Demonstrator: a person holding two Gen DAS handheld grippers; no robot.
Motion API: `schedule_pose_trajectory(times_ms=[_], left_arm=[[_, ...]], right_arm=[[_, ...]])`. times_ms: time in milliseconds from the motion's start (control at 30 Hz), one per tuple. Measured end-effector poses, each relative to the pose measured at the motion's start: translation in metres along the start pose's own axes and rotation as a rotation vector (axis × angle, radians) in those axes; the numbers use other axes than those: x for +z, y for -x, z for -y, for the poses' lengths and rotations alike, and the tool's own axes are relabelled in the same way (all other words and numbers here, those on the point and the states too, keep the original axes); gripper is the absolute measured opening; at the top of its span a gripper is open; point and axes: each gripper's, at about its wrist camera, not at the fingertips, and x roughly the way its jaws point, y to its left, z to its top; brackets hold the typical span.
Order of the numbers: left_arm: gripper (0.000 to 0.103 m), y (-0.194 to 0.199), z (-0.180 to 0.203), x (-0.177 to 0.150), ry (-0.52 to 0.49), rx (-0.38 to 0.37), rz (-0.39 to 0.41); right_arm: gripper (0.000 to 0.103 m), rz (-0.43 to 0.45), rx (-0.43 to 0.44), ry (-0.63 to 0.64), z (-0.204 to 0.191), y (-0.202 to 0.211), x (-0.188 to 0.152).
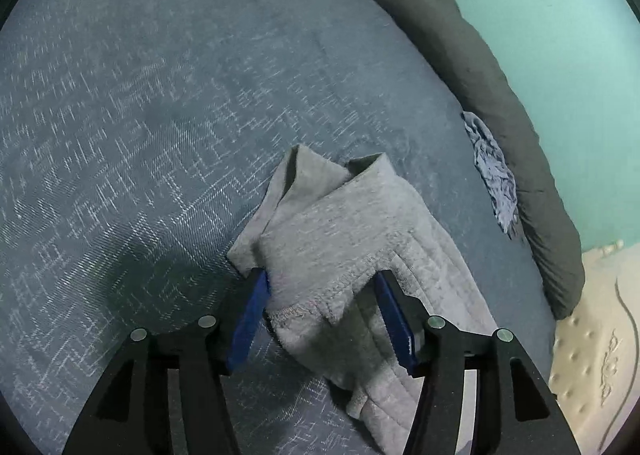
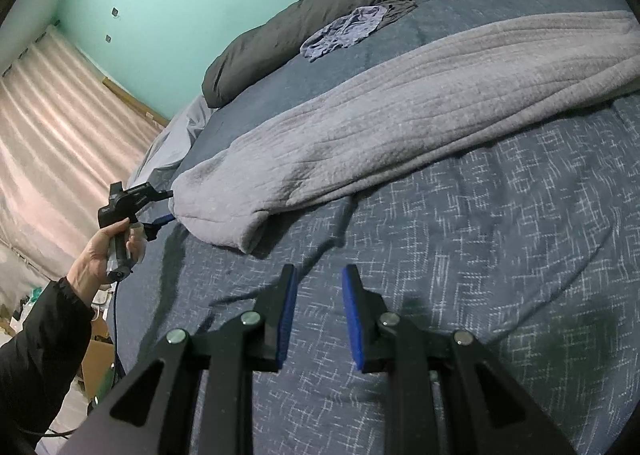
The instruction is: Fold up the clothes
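- My left gripper (image 1: 320, 283) has its jaws apart, straddling the grey garment (image 1: 344, 239) end at 12 o'clock; pads not pinching.
- The garment's long axis runs toward 2 o'clock across the blue bedspread (image 2: 460, 255).
- My right gripper (image 2: 320, 287) is narrowly parted, empty, farther off.

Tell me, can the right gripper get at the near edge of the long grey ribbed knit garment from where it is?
Probably yes. The right gripper stands open over bare blue patterned bedspread, with nothing between it and the grey ribbed knit garment just ahead. The left gripper is at the garment's far end, out of the way.
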Motion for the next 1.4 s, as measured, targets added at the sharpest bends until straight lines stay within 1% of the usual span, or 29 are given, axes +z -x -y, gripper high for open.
schedule_pose_trajectory(times_ms=[67,100,133,200,233,333,367,433,500,567,633,700,767,833,867,900,1000,1067,1100,1167,1233,1333,1400], left_arm=[[0.06,-0.004,-0.001,0.002,-0.001,-0.003,-0.002],[0.056,-0.005,-0.001,0.002,-0.006,-0.006,-0.001],[0.042,-0.005,-0.001,0.003,-0.012,-0.01,0.0],[0.023,-0.003,-0.001,0.004,-0.024,-0.01,0.005],[0.018,0.0,0.0,0.005,-0.029,-0.013,0.01],[0.014,0.017,0.001,0.002,-0.061,-0.027,0.025],[0.014,0.026,-0.001,0.001,-0.064,-0.034,0.032],[0.014,0.045,-0.01,-0.001,-0.042,-0.07,0.041],[0.014,0.054,-0.02,-0.001,-0.033,-0.076,0.039],[0.014,0.053,-0.033,-0.003,-0.027,-0.057,0.015],[0.014,0.039,-0.046,-0.009,-0.004,-0.034,-0.034],[0.015,0.027,-0.056,-0.012,0.026,-0.025,-0.065],[0.02,0.031,-0.058,-0.01,0.036,-0.034,-0.061],[0.031,0.039,-0.057,-0.008,0.037,-0.049,-0.044],[0.034,0.045,-0.055,-0.006,0.027,-0.051,-0.034],[0.038,0.054,-0.05,-0.004,0.001,-0.046,-0.02],[0.038,0.081,-0.035,0.004,-0.055,-0.001,0.064],[0.038,0.092,-0.021,0.009,-0.112,0.033,0.113],[0.038,0.094,-0.014,0.011,-0.147,0.041,0.123],[0.038,0.089,0.004,0.013,-0.231,0.032,0.101],[0.038,0.072,0.029,0.015,-0.292,0.018,0.07],[0.038,0.044,0.058,0.017,-0.386,0.058,0.043],[0.038,0.02,0.068,0.022,-0.411,0.091,0.018]], right_arm=[[0.023,0.006,0.002,0.003,-0.001,0.002,0.0],[0.023,0.009,0.004,0.005,-0.001,0.003,0.001],[0.023,0.012,0.006,0.006,-0.002,0.003,0.001],[0.023,0.01,0.009,0.009,-0.003,0.003,0.0],[0.023,0.008,0.009,0.009,-0.003,0.002,0.0],[0.023,0.004,0.011,0.007,-0.002,0.001,0.0],[0.023,0.004,0.013,0.007,-0.002,0.001,0.0],[0.023,0.007,0.017,0.008,-0.003,0.002,0.0],[0.023,0.011,0.022,0.011,-0.004,0.004,0.0],[0.023,0.014,0.026,0.011,-0.004,0.005,0.0],[0.023,0.011,0.03,0.013,-0.004,0.006,-0.001],[0.023,0.01,0.033,0.015,-0.004,0.006,-0.002],[0.023,0.01,0.036,0.016,-0.005,0.007,-0.002],[0.023,0.015,0.038,0.019,-0.007,0.009,-0.001],[0.023,0.017,0.038,0.019,-0.007,0.009,0.0],[0.023,0.017,0.039,0.018,-0.007,0.009,0.0],[0.023,0.018,0.039,0.013,-0.006,0.009,0.001],[0.023,0.019,0.039,0.01,-0.005,0.01,0.002],[0.023,0.019,0.04,0.01,-0.005,0.01,0.002],[0.023,0.022,0.042,0.012,-0.006,0.011,0.002],[0.023,0.024,0.042,0.016,-0.007,0.011,0.003],[0.023,0.022,0.038,0.012,-0.004,0.01,0.002],[0.023,0.022,0.033,0.007,-0.001,0.01,0.003]])
